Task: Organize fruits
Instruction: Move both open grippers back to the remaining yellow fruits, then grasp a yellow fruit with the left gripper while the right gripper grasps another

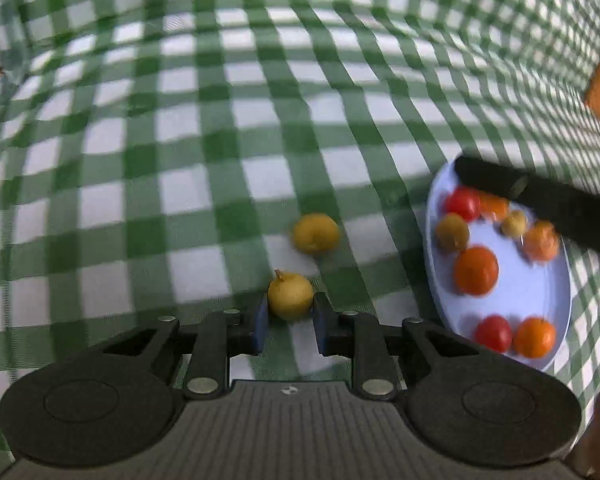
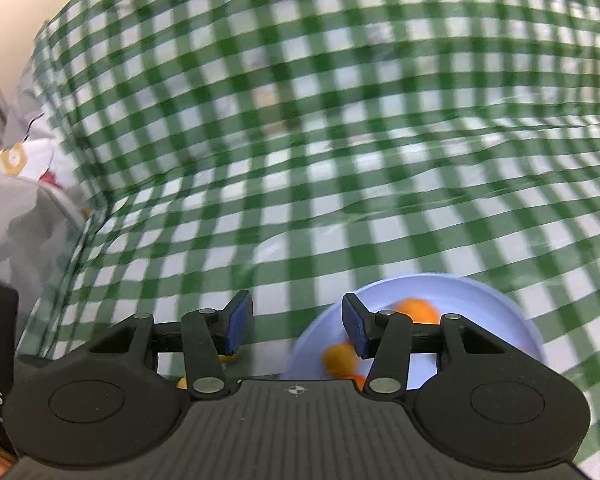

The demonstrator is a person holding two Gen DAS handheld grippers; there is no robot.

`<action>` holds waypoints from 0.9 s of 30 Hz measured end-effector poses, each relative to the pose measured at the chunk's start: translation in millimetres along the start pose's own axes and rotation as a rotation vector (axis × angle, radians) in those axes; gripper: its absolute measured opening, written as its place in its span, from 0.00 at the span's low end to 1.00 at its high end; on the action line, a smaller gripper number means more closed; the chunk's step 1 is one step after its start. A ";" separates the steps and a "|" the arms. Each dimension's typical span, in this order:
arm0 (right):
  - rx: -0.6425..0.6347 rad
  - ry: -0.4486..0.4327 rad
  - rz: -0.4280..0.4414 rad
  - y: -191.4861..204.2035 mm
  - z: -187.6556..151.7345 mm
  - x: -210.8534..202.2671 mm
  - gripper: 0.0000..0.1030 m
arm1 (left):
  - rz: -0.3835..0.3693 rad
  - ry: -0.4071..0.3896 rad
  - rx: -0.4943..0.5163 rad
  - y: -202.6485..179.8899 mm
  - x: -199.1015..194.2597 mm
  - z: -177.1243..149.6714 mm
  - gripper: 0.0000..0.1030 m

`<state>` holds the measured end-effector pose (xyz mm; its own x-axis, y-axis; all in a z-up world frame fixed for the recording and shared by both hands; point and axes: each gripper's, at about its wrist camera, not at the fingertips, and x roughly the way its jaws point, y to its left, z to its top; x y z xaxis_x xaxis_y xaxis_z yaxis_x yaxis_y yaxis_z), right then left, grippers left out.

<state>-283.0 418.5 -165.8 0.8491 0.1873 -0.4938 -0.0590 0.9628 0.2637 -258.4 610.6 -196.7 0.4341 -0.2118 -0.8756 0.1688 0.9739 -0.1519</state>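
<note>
Yellow fruit (image 1: 290, 295) sits clamped in left jaws; right jaws gape empty, hiding blurred plate (image 2: 480, 292) fruit.

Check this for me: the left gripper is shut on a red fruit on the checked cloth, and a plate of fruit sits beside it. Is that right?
Not quite: the colour is wrong. In the left wrist view the left gripper is shut on a yellow fruit, not a red one. It does sit on the checked cloth, with the plate of fruit beside it.
</note>
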 end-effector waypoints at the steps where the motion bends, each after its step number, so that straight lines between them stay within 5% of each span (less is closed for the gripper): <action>1: -0.006 0.008 0.007 5.8 -0.9 4.3 0.50 | 0.000 -0.020 -0.019 6.2 -6.2 1.9 0.25; 8: -0.039 0.071 0.030 40.8 -10.5 39.7 0.50 | 0.091 -0.043 -0.110 38.2 -15.6 5.3 0.25; 17: -0.119 0.132 -0.025 67.2 -25.5 79.7 0.50 | 0.094 -0.031 -0.144 54.9 -21.7 5.1 0.25; 20: -0.157 0.163 -0.031 75.0 -30.6 89.2 0.29 | 0.097 -0.029 -0.148 56.6 -23.0 5.5 0.25; 27: -0.201 0.136 -0.052 82.9 -34.6 84.4 0.29 | 0.087 -0.045 -0.151 58.2 -28.3 11.4 0.25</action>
<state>-234.4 520.9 -214.3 0.7762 0.1480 -0.6129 -0.1317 0.9887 0.0720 -250.7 672.3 -175.5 0.4809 -0.1260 -0.8677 -0.0045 0.9893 -0.1461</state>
